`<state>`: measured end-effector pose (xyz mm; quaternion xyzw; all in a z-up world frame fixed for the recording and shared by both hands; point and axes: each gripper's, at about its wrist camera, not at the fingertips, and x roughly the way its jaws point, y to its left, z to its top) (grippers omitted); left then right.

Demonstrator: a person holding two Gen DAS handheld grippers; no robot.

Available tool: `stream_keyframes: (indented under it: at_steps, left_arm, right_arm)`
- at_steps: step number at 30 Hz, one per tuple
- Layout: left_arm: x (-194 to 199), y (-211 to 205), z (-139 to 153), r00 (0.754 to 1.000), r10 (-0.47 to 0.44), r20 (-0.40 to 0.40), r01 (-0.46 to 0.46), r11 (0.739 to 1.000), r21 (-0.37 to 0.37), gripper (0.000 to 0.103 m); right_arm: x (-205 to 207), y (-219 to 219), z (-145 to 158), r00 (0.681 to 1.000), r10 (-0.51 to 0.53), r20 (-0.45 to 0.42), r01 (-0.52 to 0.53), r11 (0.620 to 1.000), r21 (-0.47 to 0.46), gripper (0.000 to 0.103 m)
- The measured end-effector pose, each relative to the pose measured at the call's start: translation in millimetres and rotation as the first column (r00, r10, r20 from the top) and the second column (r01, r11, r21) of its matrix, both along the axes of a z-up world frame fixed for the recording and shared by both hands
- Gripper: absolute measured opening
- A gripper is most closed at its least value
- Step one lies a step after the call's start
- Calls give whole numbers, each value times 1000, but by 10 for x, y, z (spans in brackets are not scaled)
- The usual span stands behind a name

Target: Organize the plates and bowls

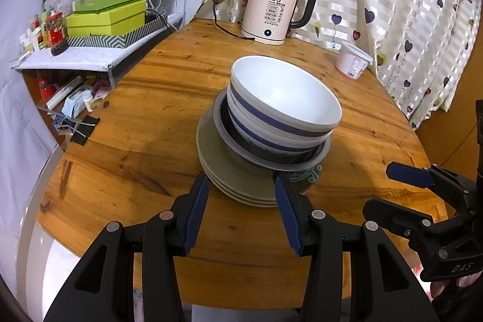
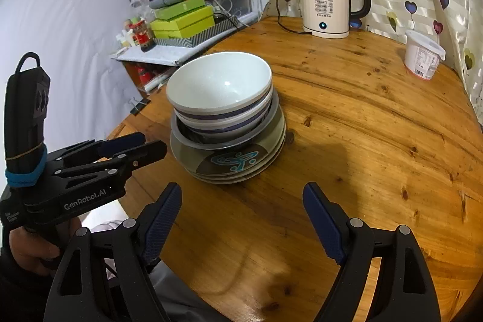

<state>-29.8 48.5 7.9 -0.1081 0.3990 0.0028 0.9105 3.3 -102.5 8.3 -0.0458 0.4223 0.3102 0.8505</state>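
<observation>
I see the round wooden table [image 1: 145, 116] filling most of both views, with a heart-print curtain [image 1: 392, 5] behind it and a cluttered shelf [image 1: 75, 56] off its far-left edge. On the table near its middle sits one stack of dishes: grey-green plates [image 1: 223, 171] at the bottom, a dark bowl [image 2: 232, 160] with a teal pattern on them, a grey-rimmed bowl [image 1: 271, 162] nested in that, and two white bowls [image 1: 283, 98] with blue bands on top, the uppermost tilted. A white kettle [image 1: 271, 11] reading 55 stands at the far edge by the curtain, and a small white tub [image 1: 353, 61] sits to its right, well apart from the stack.

My left gripper [image 1: 241, 213] hangs just in front of the stack, fingers spread and empty, their tips level with the edge of the plates without clearly touching. My right gripper [image 2: 241, 219] is over bare wood nearer me, fingers wide apart and holding nothing; the stack lies ahead, slightly left of its centre line.
</observation>
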Motion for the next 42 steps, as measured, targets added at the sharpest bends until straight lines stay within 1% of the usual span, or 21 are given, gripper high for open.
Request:
stream_keyframes:
  at_steps: [3,6,9,13,16,19,22,27,39,42]
  left_arm:
    - [5,8,-22,1000,9,-7,-9,1000,5,47]
    - [16,24,-49,1000,4,-12,-4,1000,-16,47]
    - [33,9,-72,1000,18,-26,-18,1000,14,47]
    - [68,26,-102,999,10,-31,-10,1000,-11,47]
    - [80,16,-113,999,14,-35,-14,1000,5,47]
    - [84,12,-124,999,12,-36,-12,1000,3,47]
    - [81,-1,-123,999,19,-36,-18,1000,26,47]
    - [88,-1,-137,999,22,-45,-21,1000,16,47]
    - [83,6,-160,998,35,-59,-33,999,35,47]
    - [82,3,-162,998,33,-59,-31,999,30,47]
  right_arm:
    - [8,16,-18,1000,4,0,-4,1000,-6,83]
    - [23,40,-44,1000,8,-4,-9,1000,-11,83]
    - [36,70,-64,1000,14,-6,-14,1000,-19,83]
    - [60,92,-95,1000,21,-13,-21,999,-24,83]
    - [83,103,-109,1000,24,-16,-24,999,-26,83]
    - [90,115,-122,999,27,-22,-27,999,-26,83]
    - [98,125,-135,999,29,-24,-30,999,-28,83]
    - [103,142,-149,999,30,-27,-31,999,-29,83]
    - [102,146,-155,999,29,-29,-30,999,-29,83]
    - [103,148,-155,999,30,-29,-31,999,-29,83]
